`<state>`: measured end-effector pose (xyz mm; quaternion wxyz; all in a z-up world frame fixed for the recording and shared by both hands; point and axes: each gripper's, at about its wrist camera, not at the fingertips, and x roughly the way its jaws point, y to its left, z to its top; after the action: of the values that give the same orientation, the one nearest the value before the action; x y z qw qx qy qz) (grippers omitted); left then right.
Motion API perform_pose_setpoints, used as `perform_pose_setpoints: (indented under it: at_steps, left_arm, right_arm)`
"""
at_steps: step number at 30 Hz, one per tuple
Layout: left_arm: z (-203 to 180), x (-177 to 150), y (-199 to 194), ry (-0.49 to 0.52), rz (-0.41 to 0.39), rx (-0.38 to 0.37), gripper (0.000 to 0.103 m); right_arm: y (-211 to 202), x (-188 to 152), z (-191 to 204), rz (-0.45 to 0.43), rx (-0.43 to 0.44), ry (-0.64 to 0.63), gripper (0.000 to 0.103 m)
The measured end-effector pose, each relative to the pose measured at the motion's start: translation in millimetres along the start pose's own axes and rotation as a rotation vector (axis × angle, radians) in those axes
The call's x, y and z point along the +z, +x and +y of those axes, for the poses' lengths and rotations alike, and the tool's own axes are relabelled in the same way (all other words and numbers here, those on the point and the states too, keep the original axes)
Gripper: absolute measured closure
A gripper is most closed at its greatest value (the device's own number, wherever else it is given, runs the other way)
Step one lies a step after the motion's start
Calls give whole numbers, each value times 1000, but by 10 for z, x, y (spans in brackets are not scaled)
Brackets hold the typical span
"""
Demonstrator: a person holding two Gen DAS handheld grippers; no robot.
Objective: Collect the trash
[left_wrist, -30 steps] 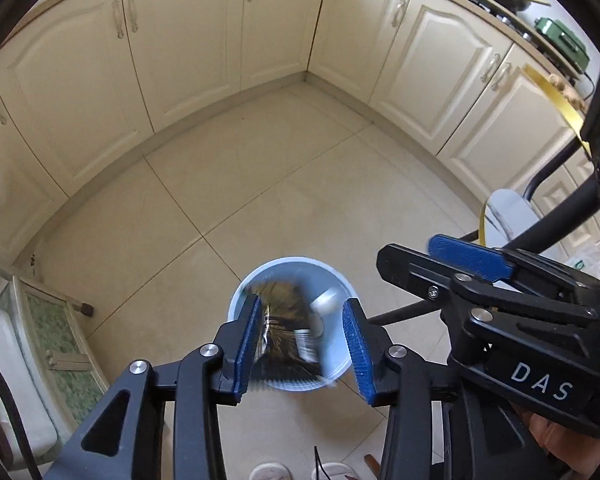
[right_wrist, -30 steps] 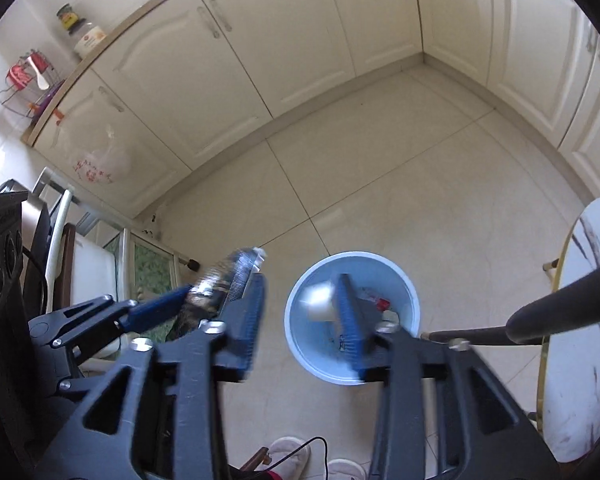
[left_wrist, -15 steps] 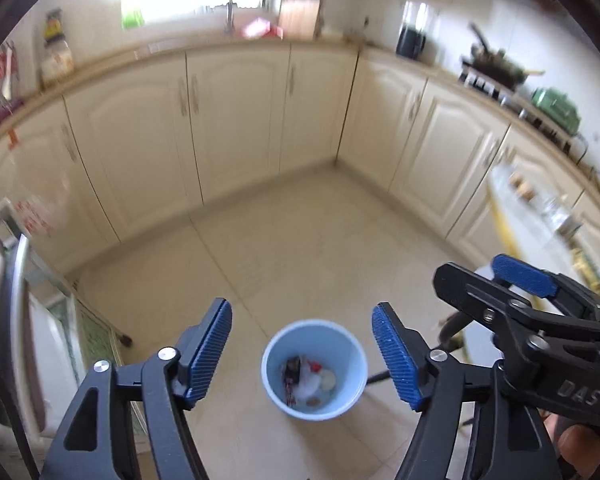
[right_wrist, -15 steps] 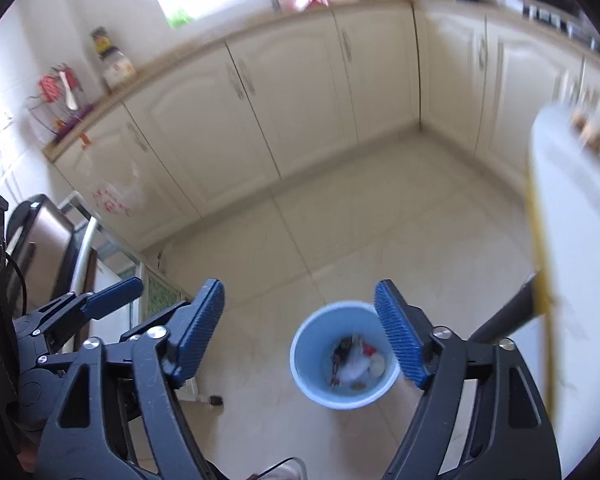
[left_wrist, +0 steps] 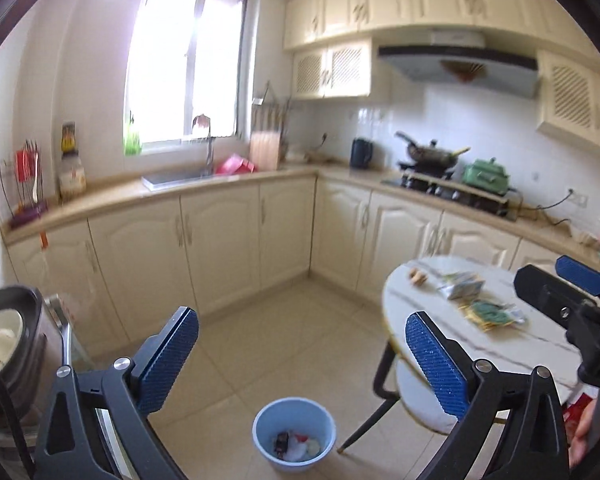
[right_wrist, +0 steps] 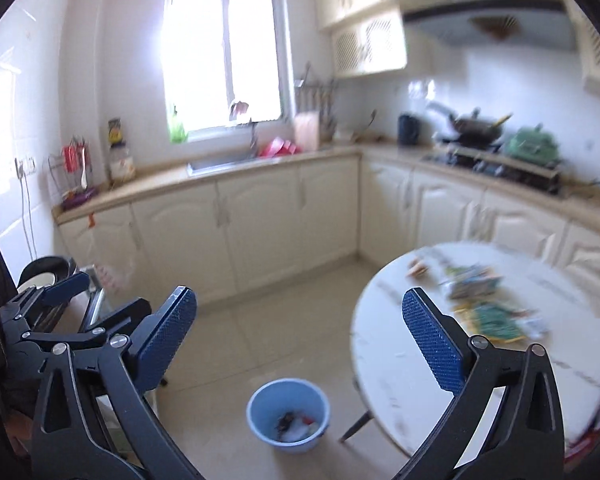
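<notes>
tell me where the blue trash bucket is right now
The blue bucket stands on the tiled floor at bottom centre of both wrist views, just left of the round white table.

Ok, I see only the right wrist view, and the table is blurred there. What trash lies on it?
Observer: In the left wrist view the table carries a small brown bit, a silver packet and a green and yellow wrapper.
Operator: Is something under the table? I see only a dark leg.
Observer: A chair with a white seat stands partly under it.
Operator: And is the left gripper empty?
Observer: Yes. On the left gripper the jaws are opening, and nothing is between them.
</notes>
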<state>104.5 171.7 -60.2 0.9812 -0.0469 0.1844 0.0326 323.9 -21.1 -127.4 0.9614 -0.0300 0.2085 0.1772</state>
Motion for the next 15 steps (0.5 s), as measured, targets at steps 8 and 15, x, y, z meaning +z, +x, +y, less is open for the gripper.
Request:
perform_pose_setpoints:
  at_steps: [8, 15]
  left_arm:
    - [-517, -495, -880, 14, -138, -42, 1]
    - [-491, -766, -1612, 41, -223, -64, 1]
  right_arm:
    - [-1050, 160, -55, -90, -128, -31, 0]
    - [-1620, 175, -112, -135, -183, -34, 0]
